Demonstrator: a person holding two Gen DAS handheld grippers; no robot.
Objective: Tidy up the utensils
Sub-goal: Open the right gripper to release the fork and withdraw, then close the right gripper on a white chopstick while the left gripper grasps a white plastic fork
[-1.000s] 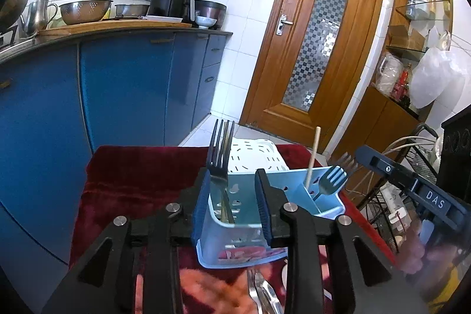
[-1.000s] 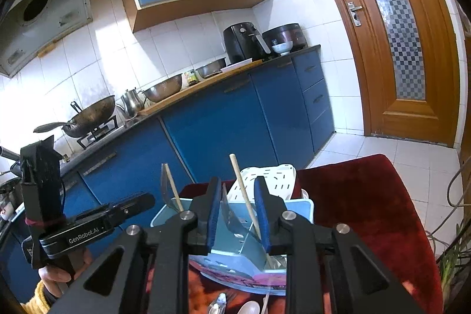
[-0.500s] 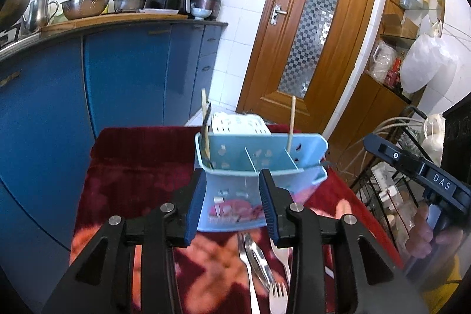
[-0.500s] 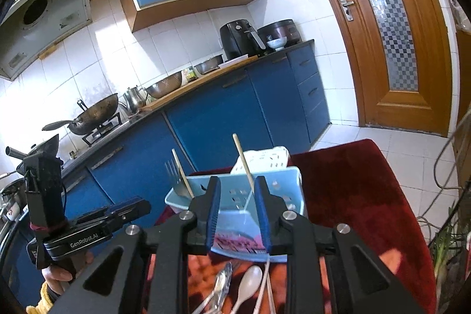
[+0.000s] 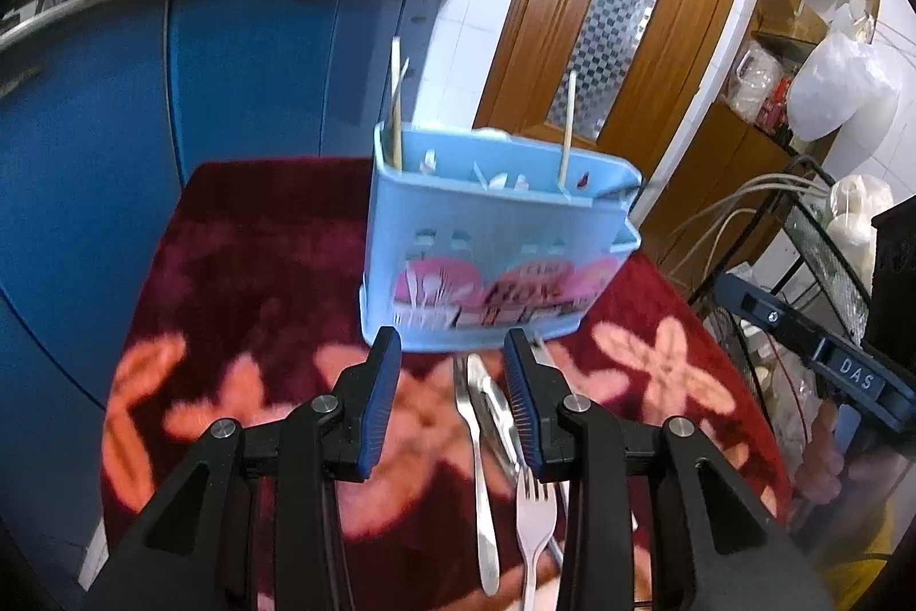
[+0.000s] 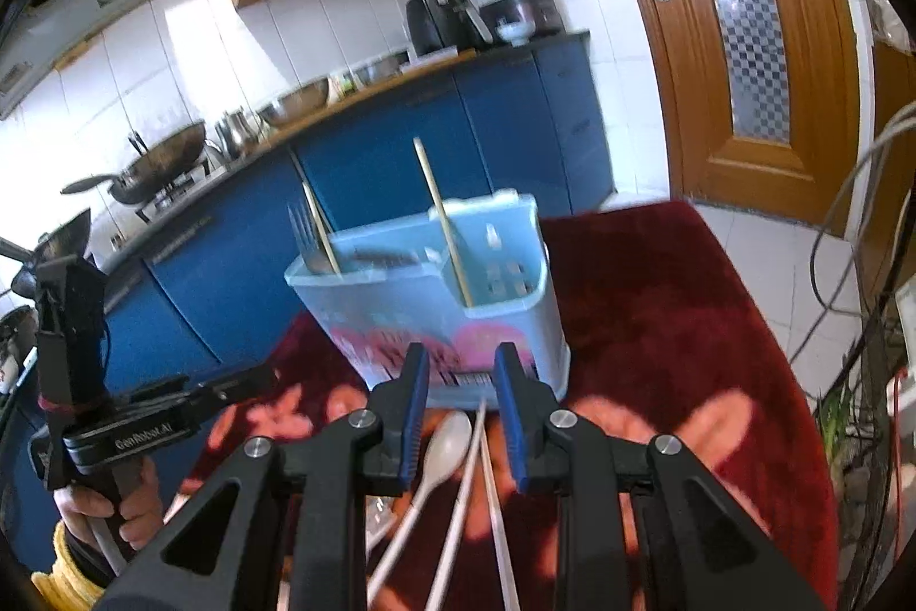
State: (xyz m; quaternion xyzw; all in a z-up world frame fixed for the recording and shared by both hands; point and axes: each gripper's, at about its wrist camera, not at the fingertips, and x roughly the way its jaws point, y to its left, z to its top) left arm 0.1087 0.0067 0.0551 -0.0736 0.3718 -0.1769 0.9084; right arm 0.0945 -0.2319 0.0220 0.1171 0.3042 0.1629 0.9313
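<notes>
Between the pads of the left gripper (image 5: 452,405) nothing is held: its jaws stand partly apart, having just opened a little, and they hang over the red cloth (image 5: 246,267) just near of the caddy (image 5: 492,256). Below and to the right of that gap lie a metal fork (image 5: 535,513) and other steel cutlery (image 5: 481,416), loose on the cloth and not yet sorted.

Over on the right, the right gripper (image 6: 461,410) is also empty, its jaws narrowly apart, pointing down at a pale spoon (image 6: 441,456) and two chopsticks (image 6: 486,485) that lie on the cloth in front of the caddy (image 6: 435,324).

Farther out, the blue caddy stands upright on the cloth, and it already holds part of the set: a chopstick and a fork (image 6: 306,233) in its left compartment and a chopstick (image 6: 441,227) in its right one. What sits lower in the compartments is too blurred to tell.

As I judge it, the job is about midway: some pieces are stowed, while the fork, steel cutlery, spoon and chopsticks near the grippers remain to be picked up and dropped in.
</notes>
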